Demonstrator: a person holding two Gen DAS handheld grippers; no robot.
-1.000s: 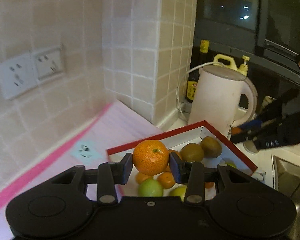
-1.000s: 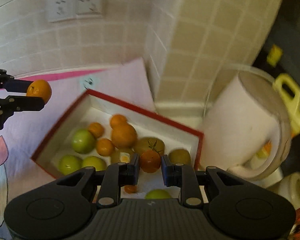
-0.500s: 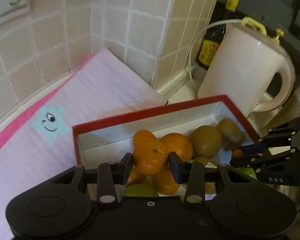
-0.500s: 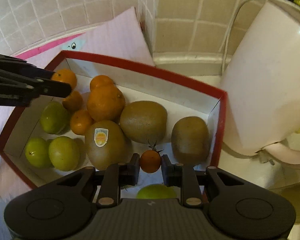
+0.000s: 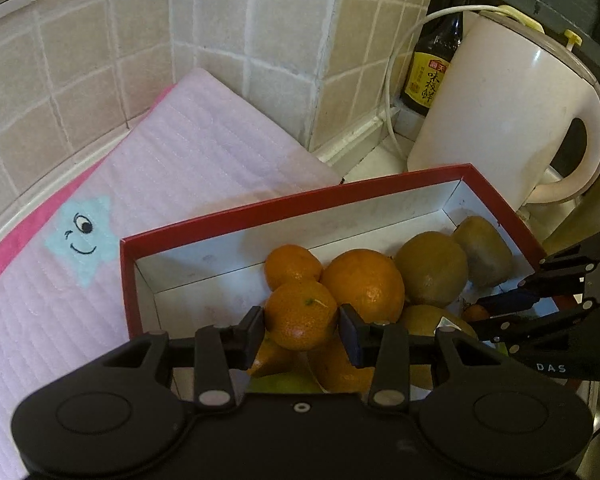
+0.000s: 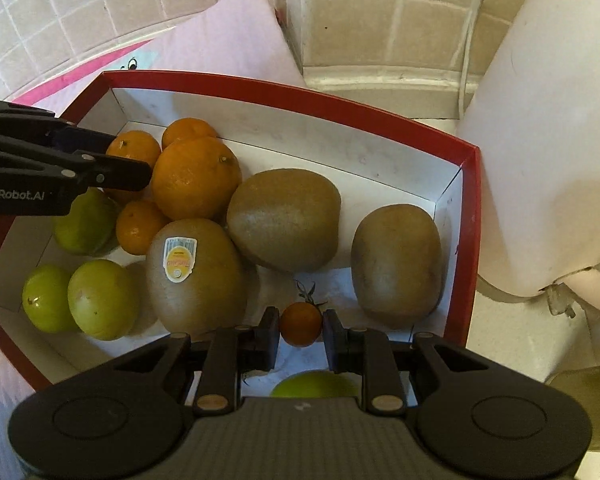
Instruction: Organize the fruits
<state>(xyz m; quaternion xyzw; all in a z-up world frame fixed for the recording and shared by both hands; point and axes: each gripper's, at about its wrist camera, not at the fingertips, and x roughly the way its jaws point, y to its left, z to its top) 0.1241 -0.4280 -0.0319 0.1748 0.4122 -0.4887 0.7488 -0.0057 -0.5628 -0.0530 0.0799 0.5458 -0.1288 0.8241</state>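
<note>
fruit-wise you're nearly there, i'd say. almost everything already sits in the red box [image 6: 470,216] on the counter, and each of your grippers has one last piece hanging over it.

your left gripper [image 5: 301,326] has its jaws clamped on a small mandarin [image 5: 301,314], right above the orange pile at the box's left end. those jaws have just been easing apart a touch with the mandarin between them; the pads look like they touch the skin on both sides, so i'd call it gripped but about to drop. your right gripper [image 6: 301,330] has its jaws pinched on a cherry tomato [image 6: 301,324], low over the bare patch of box floor between two kiwis.

what's left, as far as i can judge: let both go. no loose fruit shows on the pink mat [image 5: 180,168] or the bit of counter in view, though the rest is out of frame.

the count from the right wrist view:
- kiwis: three, one with a sticker [image 6: 179,260]
- oranges/mandarins: one big orange [image 6: 196,178], three small ones lying in the box, plus the one you're holding
- green round fruits: three at the left end, and a fourth peeking out under your right gripper
- cherry tomato: one

sorting looks grouped by kind already, oranges together, greens together, kiwis in a row.
</note>
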